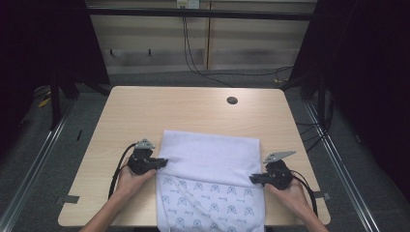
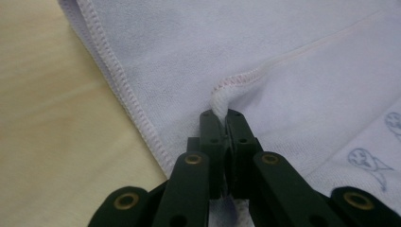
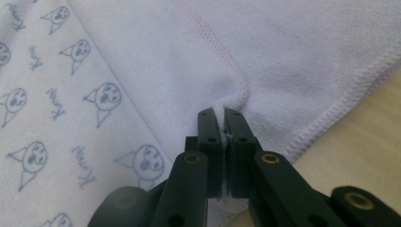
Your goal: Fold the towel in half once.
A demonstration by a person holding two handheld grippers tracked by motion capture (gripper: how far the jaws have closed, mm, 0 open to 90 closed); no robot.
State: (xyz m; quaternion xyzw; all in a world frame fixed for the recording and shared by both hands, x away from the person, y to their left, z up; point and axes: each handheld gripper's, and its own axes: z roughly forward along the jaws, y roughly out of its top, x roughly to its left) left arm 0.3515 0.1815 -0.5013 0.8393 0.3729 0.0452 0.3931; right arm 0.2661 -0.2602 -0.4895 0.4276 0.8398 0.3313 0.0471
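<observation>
A pale lilac towel (image 1: 208,159) lies on the wooden table (image 1: 145,111), its far part folded toward me over a part printed with small blue cat faces (image 1: 212,198) that hangs off the near edge. My left gripper (image 1: 163,162) is shut on the towel's folded-over left corner (image 2: 222,97), pinching its stitched hem. My right gripper (image 1: 253,178) is shut on the matching right corner (image 3: 222,109). Both corners sit low, just above the printed layer. A hand holds each gripper from the near side.
A round cable hole (image 1: 232,100) sits in the far part of the table. Bare wood lies left (image 2: 52,142) and right (image 3: 359,146) of the towel. Black cables (image 1: 193,58) trail on the floor beyond the table, with dark curtains on both sides.
</observation>
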